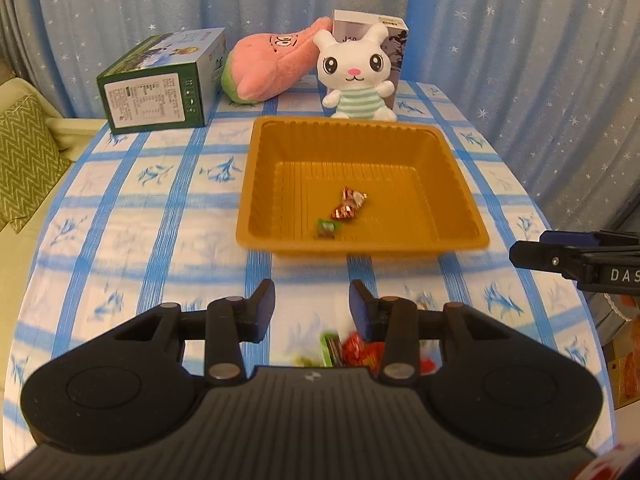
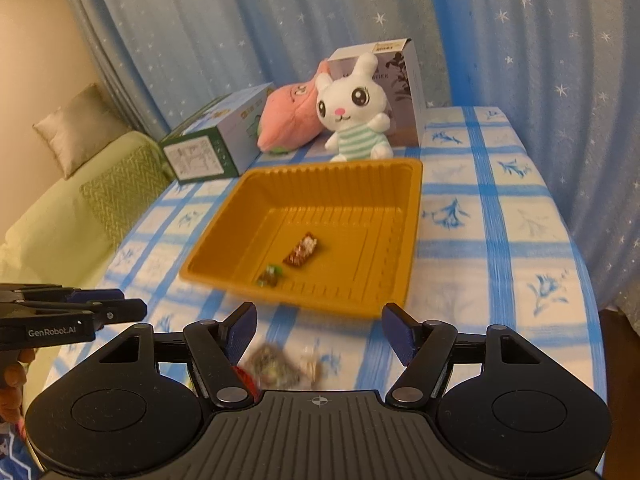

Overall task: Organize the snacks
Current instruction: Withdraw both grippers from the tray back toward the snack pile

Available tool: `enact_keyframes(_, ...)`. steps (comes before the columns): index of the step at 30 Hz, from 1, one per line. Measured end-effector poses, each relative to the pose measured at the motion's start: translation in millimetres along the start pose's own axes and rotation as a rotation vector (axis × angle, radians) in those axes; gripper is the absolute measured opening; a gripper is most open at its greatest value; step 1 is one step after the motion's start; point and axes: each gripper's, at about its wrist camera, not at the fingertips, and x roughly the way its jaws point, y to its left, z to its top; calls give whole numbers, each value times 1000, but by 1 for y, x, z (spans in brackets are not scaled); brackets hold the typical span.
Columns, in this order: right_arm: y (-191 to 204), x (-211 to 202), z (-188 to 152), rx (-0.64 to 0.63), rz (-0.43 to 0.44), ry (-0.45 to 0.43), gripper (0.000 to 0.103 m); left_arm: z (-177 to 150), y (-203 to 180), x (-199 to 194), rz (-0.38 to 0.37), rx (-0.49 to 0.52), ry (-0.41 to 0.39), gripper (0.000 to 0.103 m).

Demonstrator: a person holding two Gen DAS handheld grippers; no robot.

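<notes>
An orange plastic tray (image 1: 460,184) (image 2: 400,280) sits mid-table. In it lie a copper-foil candy (image 1: 350,203) (image 2: 301,249) and a small green candy (image 1: 327,228) (image 2: 271,274). My left gripper (image 1: 312,308) is open and empty, just short of the tray's near rim. Loose snacks, green and red packets (image 1: 352,350), lie on the cloth under its right finger. My right gripper (image 2: 320,330) is open and empty near the tray's near rim, above blurred wrapped snacks (image 2: 280,366). Each gripper shows at the edge of the other's view (image 1: 576,260) (image 2: 72,312).
Behind the tray stand a white bunny plush (image 1: 356,76), a pink plush (image 1: 272,66), a green box (image 1: 160,84) and a pale upright box (image 1: 396,28). The table wears a blue-checked cloth (image 1: 160,200). A green sofa (image 2: 60,220) is left; curtains hang behind.
</notes>
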Motion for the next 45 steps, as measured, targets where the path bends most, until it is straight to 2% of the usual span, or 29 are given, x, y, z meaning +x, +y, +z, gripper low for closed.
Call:
enact_keyframes(11,2,-41,-46,-26,25,38,69,-60,-24,-40,17,-25,15,40)
enact_keyframes(25,2,-62,-95,-72,47,116,69,-119,-48,-65,20,-49,43,41)
enact_keyframes(34,8,-53,-111,-97,48,160,69,-133,-47,-66,46,-36,47,41)
enact_keyframes(45,29,-27,-113,-130,85,206,69,-133,-32,-58,49,-30,60,41)
